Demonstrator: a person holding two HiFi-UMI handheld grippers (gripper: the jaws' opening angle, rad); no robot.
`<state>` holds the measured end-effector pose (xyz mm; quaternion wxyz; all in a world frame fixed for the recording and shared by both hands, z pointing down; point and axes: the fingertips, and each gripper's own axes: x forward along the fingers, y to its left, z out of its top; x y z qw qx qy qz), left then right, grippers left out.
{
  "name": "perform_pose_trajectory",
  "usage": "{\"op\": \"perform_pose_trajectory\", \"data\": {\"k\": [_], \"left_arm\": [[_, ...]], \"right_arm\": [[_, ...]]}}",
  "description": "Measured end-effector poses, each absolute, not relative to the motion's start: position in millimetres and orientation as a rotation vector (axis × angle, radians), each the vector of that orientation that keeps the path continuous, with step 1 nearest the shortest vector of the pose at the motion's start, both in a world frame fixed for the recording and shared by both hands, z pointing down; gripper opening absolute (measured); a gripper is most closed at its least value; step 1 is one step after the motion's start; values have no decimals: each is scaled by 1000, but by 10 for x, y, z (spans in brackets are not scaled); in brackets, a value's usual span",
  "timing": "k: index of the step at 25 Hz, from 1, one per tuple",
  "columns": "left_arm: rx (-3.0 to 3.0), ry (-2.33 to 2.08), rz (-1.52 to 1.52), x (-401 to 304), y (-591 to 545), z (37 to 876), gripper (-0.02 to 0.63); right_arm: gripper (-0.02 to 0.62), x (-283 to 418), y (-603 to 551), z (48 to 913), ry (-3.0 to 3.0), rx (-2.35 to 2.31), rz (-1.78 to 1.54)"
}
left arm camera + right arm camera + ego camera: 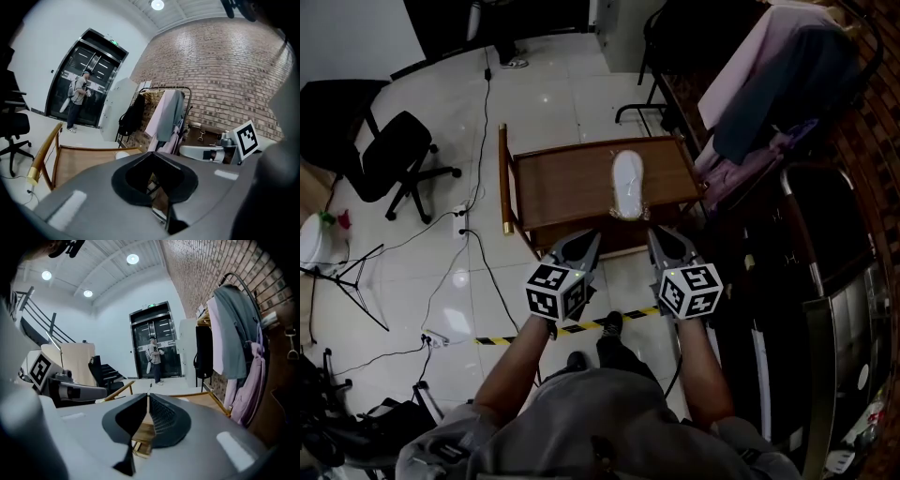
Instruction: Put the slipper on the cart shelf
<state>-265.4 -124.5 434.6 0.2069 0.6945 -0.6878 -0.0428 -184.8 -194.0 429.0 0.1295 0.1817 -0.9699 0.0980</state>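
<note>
slipper (627, 183): on the cart shelf (562, 187), toward its right end.
left gripper (587, 240): at the cart's near edge, left of the slipper, apart from it.
right gripper (657, 234): beside the left gripper, on its right, just short of the slipper.
office chair (398, 155): on the floor, well left of the cart.
clothes rack (769, 84): just right of the cart.
floor tape (581, 327): under the grippers, before the cart.

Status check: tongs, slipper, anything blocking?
Left tongs shut, empty. Right tongs shut, empty. Slipper lying on cart shelf. Nothing between tongs and cart.
</note>
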Motion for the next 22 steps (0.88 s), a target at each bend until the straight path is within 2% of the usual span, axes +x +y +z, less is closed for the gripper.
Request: {"op": "perform_pose_trajectory", "data": {"k": [10,15,18,22], "left_arm": [[1810,-1961,-52,-2826,-2176,4662,8],[1773,-1929,-28,-2987,-2396,5041,8],[1771,-1896,-9,-3052,-2516,5295,8],[1762,-1847,19,-3096,-2586,5573,8]], "right_arm": [[65,-1973,-2991,4853,-2723,488,379],[71,-2123,-3213,5343,-2661,481,427],[116,-2257,-3290,5715,-2612,483,480],[219,-2360,-3417,6262,-2512,554,638]]}}
